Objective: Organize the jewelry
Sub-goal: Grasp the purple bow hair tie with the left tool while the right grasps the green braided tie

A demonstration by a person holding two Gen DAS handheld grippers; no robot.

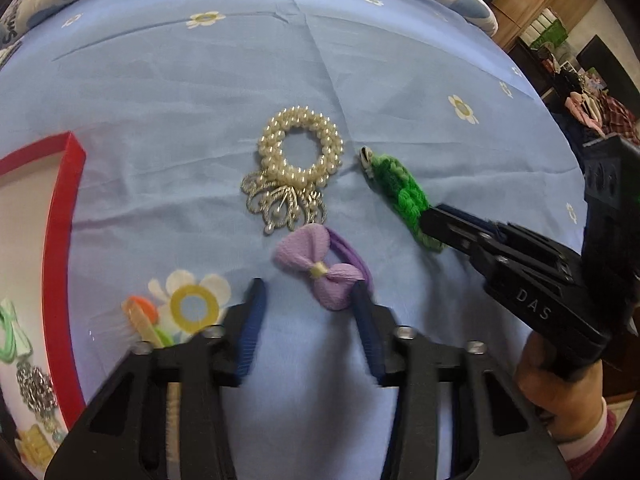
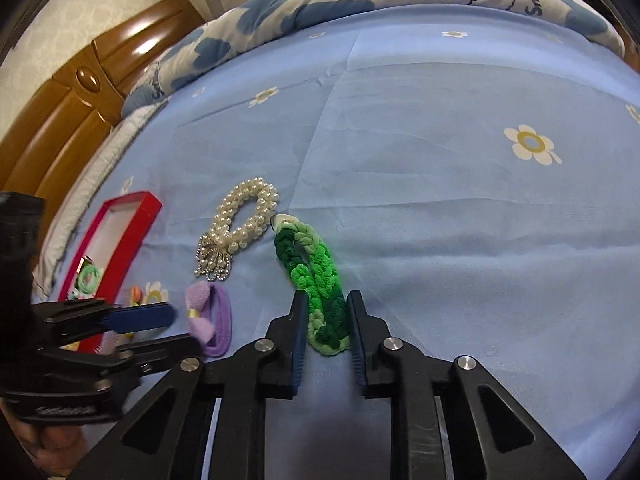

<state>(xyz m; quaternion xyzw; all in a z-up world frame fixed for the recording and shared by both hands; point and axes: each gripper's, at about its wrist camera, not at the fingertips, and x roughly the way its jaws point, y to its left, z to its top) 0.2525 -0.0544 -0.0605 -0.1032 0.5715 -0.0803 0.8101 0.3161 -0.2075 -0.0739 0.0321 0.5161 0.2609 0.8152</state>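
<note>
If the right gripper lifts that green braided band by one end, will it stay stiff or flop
Probably flop: the green braided band looks like soft woven cord lying limp on the bedsheet. It seems light, so the right gripper, jaws around its near end, should lift it easily. The small pale charm at the far end may dangle.

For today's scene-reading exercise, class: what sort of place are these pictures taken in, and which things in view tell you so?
Most likely a bedroom, with the work done on a bed. The light blue flower-print sheet covers a soft, creased surface, a cloud-print quilt is bunched along its far edge, and a carved wooden headboard stands behind.
</note>
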